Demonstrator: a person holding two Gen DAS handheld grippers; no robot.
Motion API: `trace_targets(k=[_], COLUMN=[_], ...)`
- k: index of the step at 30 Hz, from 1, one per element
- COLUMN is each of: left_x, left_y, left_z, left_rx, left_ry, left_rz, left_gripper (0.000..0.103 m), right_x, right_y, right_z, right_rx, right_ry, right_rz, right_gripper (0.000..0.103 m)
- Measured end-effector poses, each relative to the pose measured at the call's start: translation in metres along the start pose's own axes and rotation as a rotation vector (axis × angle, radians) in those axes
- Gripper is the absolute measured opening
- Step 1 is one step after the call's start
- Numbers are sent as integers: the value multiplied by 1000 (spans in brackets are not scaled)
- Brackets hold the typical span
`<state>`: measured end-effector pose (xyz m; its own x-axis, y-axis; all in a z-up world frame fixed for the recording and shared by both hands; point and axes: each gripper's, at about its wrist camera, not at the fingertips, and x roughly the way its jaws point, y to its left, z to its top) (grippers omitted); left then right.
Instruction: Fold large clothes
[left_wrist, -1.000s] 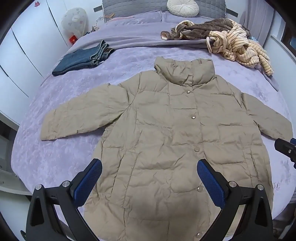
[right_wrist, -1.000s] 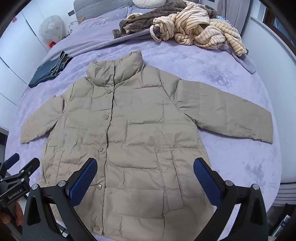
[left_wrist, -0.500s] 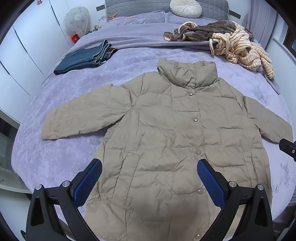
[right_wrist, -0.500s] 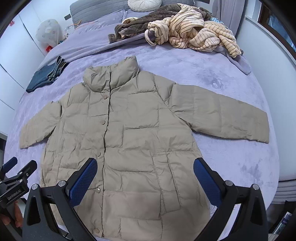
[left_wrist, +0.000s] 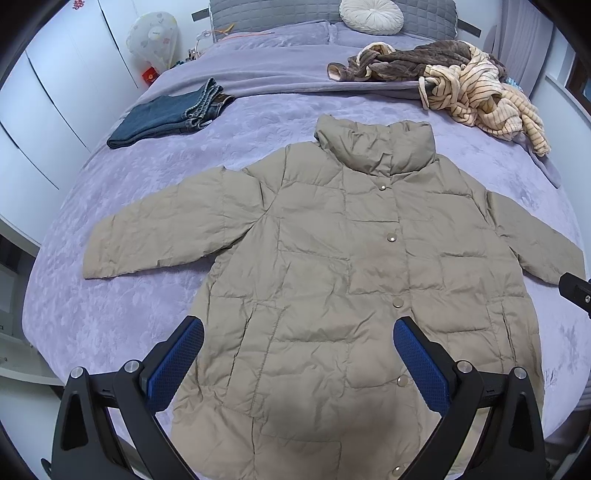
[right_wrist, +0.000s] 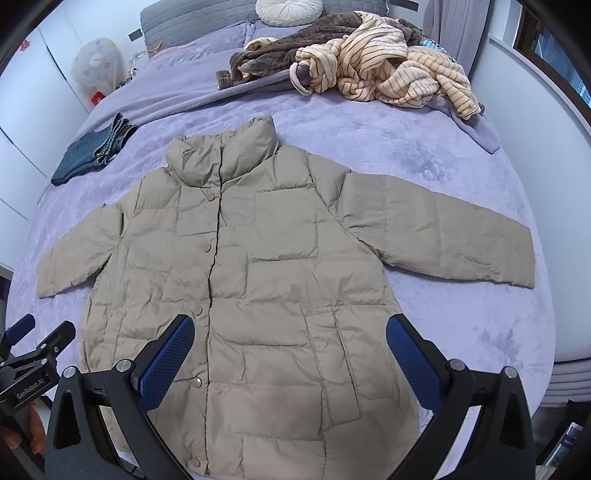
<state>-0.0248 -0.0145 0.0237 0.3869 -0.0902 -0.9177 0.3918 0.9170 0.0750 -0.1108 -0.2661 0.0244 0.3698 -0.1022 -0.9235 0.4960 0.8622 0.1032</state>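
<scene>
Hovering with both the left gripper (left_wrist: 297, 363) and right gripper (right_wrist: 290, 360) wide open, empty, above the unfolded, snapped-shut puffer jacket (left_wrist: 354, 280), no fold begun.

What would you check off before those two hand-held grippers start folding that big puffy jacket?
1. Beige puffer jacket lies flat, front up, snaps closed: ok.
2. Both sleeves spread out, left sleeve and right sleeve: ok.
3. Left hand-held gripper open and holding nothing: ok.
4. Right hand-held gripper open and holding nothing: ok.
5. Other laundry apart from the jacket, folded jeans and the striped clothes pile: ok.
6. Bottom hem lies straight: cannot tell, both hand-held grippers hide it.
</scene>
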Motion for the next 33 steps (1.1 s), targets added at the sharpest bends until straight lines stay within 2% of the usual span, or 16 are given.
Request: trace_targets(k=[33], left_x=[5], left_y=[4], left_z=[5], left_rx=[-7], left_ry=[8], left_rz=[-1], left_gripper=[103], right_x=[6], right_y=[9], right_z=[6], right_rx=[-10], right_ry=[14], right_rz=[7], right_gripper=[103])
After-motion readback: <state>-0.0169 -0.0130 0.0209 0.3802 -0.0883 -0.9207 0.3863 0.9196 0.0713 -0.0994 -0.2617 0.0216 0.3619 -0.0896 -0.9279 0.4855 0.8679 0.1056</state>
